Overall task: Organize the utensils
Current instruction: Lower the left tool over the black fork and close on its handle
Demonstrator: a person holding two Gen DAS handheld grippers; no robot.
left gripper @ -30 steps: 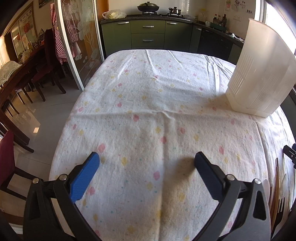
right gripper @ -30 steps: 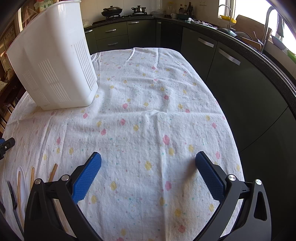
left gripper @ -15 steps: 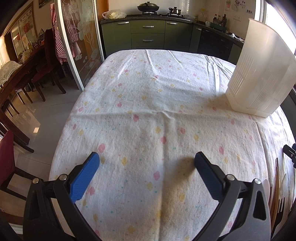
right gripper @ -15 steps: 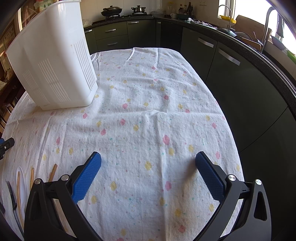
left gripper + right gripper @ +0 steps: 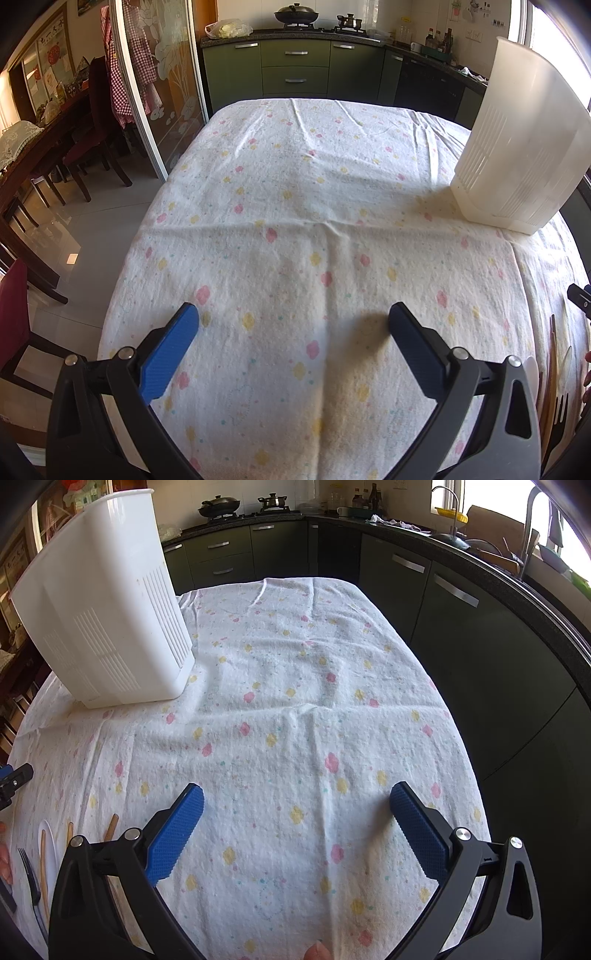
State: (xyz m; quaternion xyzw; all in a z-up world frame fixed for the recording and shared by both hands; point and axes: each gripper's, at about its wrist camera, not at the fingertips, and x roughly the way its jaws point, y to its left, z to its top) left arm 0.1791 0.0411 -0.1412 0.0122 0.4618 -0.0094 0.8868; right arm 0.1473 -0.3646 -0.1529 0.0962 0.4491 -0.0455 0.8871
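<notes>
Seen from the left wrist, the left tongs point(image 5: 293, 334) hover low over the tabletop point(image 5: 295, 229), their blue-padded fingers point(image 5: 170, 354) spread wide apart with nothing between them. A flowered cloth covers the tabletop. The white plastic utensil holder point(image 5: 524, 147), slotted along its lower walls, stands upright on the cloth at the far right, well apart from the tongs. At the right edge of this view lie the utensils: a black fork point(image 5: 559, 417), wooden chopsticks point(image 5: 552, 354) and a white spoon point(image 5: 531, 373), close together and partly cut off by the frame. Green kitchen cabinets point(image 5: 295, 70) stand beyond the tabletop, dining chairs point(image 5: 96, 147) to the left.

Over on the right wrist view, the right tongs point(image 5: 295, 814) also sit with fingers wide apart, holding nothing, above bare cloth. The utensil holder point(image 5: 99, 616) stands at the far left here, upright, its base on the cloth. The fork point(image 5: 29, 871), spoon point(image 5: 51, 838) and chopsticks point(image 5: 110, 827) lie at the lower left, just beside the left finger of these tongs and partly hidden behind it. A tip of the left tongs point(image 5: 14, 779) shows at the left edge. Dark cabinets point(image 5: 480, 646) run along the right.
</notes>
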